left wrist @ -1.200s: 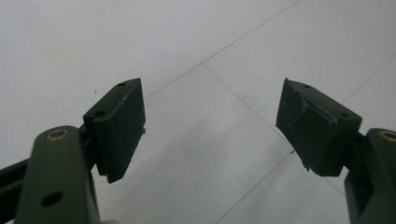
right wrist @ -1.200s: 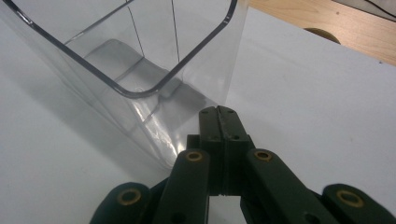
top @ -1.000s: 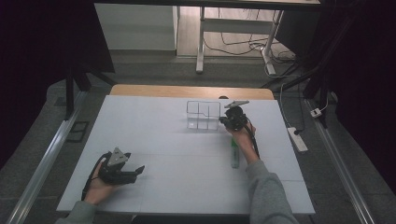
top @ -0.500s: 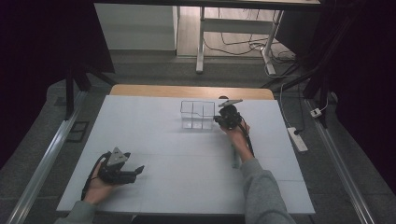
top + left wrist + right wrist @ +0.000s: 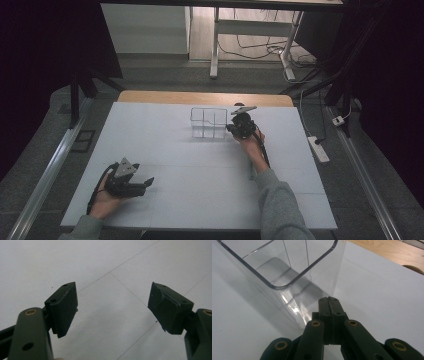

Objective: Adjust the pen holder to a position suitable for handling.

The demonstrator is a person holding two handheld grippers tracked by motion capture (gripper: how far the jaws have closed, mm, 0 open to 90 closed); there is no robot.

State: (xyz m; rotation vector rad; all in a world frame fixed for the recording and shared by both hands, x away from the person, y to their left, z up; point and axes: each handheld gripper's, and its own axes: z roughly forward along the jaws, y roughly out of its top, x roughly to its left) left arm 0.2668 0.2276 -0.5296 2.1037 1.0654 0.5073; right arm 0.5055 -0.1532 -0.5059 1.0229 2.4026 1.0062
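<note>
The clear bin [image 5: 209, 123] stands at the far middle of the table [image 5: 150, 135], its long axis running left to right. The right gripper [image 5: 234, 128] — jaws pressed together, pinching nothing — sits at the bin's right end wall, tips just beside its base. The left gripper [image 5: 145, 184] rests well apart near the front edge, jaws spread and empty — so the right hand is the nearer.

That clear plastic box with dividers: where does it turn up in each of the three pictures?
High view: the clear plastic divided box stands at the table's far middle, just left of the right gripper.
Left gripper view: open jaws over bare white table; the box is not in it.
Right gripper view: the box is upper left, just ahead of the shut jaws.
Shared landmark: the white table's thin seam lines.
</note>
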